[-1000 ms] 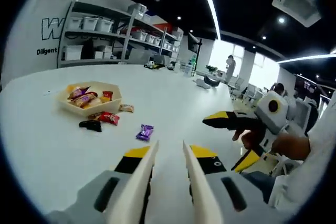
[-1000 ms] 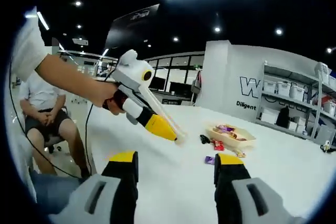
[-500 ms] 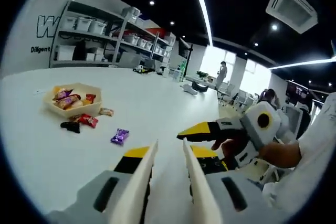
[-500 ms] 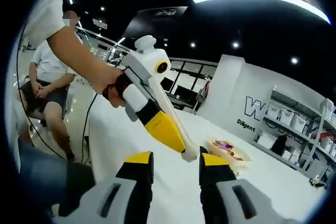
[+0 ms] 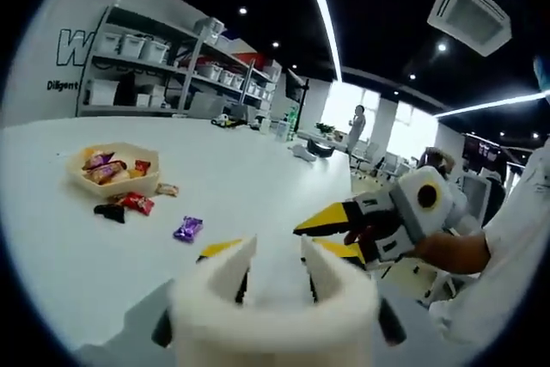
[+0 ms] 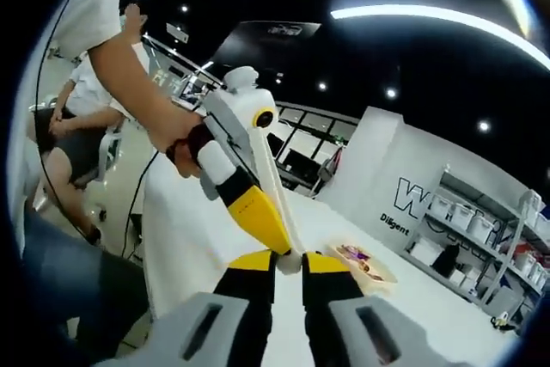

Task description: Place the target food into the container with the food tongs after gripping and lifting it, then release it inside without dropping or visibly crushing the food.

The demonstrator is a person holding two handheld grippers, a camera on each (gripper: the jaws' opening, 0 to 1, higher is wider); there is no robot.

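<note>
Evidently the left gripper (image 5: 273, 274) held white food tongs (image 5: 275, 311), their arms apart with nothing between them. From them the purple-wrapped candy (image 5: 187, 229) lay ahead toward left centre, its long axis slanting, with the beige hexagonal tray (image 5: 113, 181) beyond at the left. The right gripper (image 6: 287, 266), jaws nearly together, was near the tongs' tips at lower centre.

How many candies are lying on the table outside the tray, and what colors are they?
Purple candy: 1
Red candy: 1
Black candy: 1
Tan candy: 1
Total on the table outside the tray: 4
</note>
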